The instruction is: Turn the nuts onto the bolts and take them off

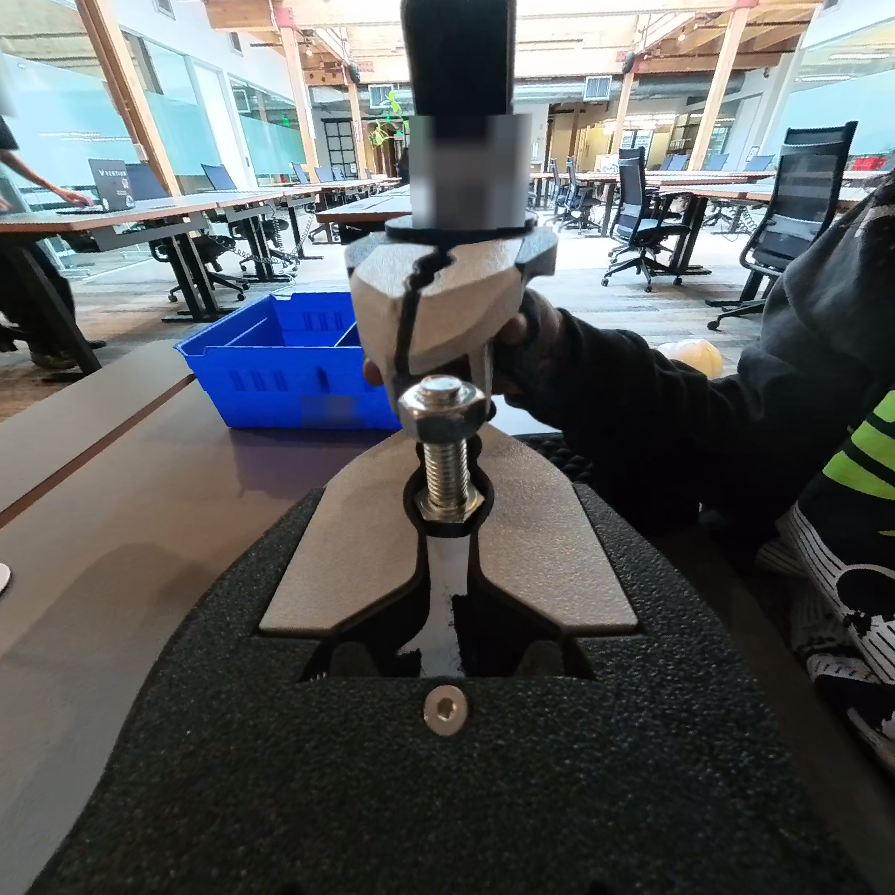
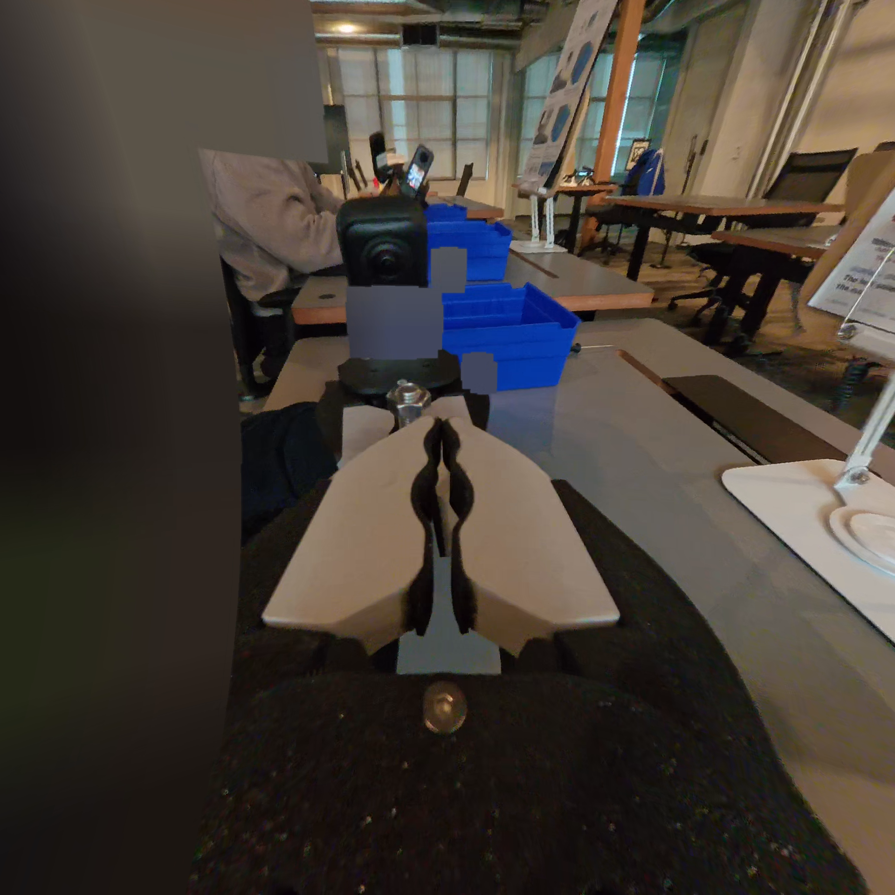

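Leftmost, a blue bin [image 1: 290,368] sits on the grey surface [image 1: 121,484]. Beside it, the left gripper [image 1: 448,503] has its fingers [image 1: 368,532] closed on the head of an upright bolt [image 1: 444,465]. A nut [image 1: 441,407] sits near the bolt's top, pinched by the right gripper [image 2: 441,426], whose fingers [image 2: 508,523] are nearly together around it.

Silver threaded bolt [image 1: 444,467], upright, hex head [image 1: 450,508] at the bottom, shank bare between head and nut. Silver hex nut [image 1: 441,407] threaded near the top end, bolt tip apparently just showing above it.
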Demonstrator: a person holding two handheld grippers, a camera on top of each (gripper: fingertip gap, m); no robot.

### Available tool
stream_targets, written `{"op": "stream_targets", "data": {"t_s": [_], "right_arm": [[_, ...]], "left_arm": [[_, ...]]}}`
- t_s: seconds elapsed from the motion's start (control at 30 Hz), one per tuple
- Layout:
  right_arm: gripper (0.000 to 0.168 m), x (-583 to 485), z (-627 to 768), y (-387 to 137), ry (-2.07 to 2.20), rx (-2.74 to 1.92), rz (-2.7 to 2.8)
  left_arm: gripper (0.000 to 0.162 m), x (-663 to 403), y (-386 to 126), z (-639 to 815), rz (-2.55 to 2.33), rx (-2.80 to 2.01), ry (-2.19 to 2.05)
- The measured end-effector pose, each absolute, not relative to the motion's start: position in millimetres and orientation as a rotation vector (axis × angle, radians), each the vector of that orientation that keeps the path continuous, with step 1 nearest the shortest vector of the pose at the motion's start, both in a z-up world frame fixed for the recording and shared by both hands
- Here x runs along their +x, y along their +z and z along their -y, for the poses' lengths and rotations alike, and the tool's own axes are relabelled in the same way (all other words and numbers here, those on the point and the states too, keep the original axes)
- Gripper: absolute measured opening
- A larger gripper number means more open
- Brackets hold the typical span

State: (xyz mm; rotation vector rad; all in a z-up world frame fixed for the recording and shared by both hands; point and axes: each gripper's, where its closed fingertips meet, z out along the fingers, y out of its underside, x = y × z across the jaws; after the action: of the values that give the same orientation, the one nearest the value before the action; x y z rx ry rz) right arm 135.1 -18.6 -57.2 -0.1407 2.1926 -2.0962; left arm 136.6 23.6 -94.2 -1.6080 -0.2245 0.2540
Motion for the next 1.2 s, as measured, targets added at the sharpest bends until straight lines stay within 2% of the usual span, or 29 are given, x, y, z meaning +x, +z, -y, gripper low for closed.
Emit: {"op": "stream_targets", "data": {"t_s": [0.07,0.27,0.43,0.8,0.83,0.87,0.9,0.97,1.13,1.2], "right_arm": [[0.000,135.8,18.0,-54.6,-2.108,-0.139,-2.168],[0.032,144.3,28.5,-59.5,-2.064,-0.165,-2.171],[0.043,147.5,37.6,-59.2,-2.063,-0.145,-2.143],[0.030,147.7,38.7,-63.0,-2.041,-0.154,-2.172],[0.028,146.9,36.6,-62.6,-2.044,-0.159,-2.175],[0.027,146.5,34.0,-62.1,-2.045,-0.165,-2.176],[0.025,145.3,31.3,-61.5,-2.047,-0.166,-2.180],[0.000,138.3,25.5,-58.8,-2.088,-0.145,-2.191],[0.000,135.9,21.6,-55.5,-2.112,-0.135,-2.170],[0.010,140.2,23.8,-56.2,-2.097,-0.158,-2.165]], "left_arm": [[0.013,136.9,-94.9,-24.4,0.222,-1.611,0.251],[0.013,136.4,-94.7,-23.9,0.226,-1.610,0.251],[0.013,137.1,-96.8,-26.1,0.222,-1.622,0.248],[0.009,137.5,-97.4,-26.5,0.219,-1.624,0.242],[0.014,137.2,-96.7,-25.9,0.221,-1.619,0.242],[0.009,137.0,-96.1,-25.3,0.223,-1.616,0.243],[0.014,136.9,-95.4,-24.6,0.224,-1.613,0.243],[0.012,136.9,-94.2,-23.5,0.223,-1.607,0.246],[0.013,137.7,-95.5,-24.9,0.217,-1.616,0.244],[0.012,137.7,-95.6,-24.8,0.218,-1.615,0.242]]}}
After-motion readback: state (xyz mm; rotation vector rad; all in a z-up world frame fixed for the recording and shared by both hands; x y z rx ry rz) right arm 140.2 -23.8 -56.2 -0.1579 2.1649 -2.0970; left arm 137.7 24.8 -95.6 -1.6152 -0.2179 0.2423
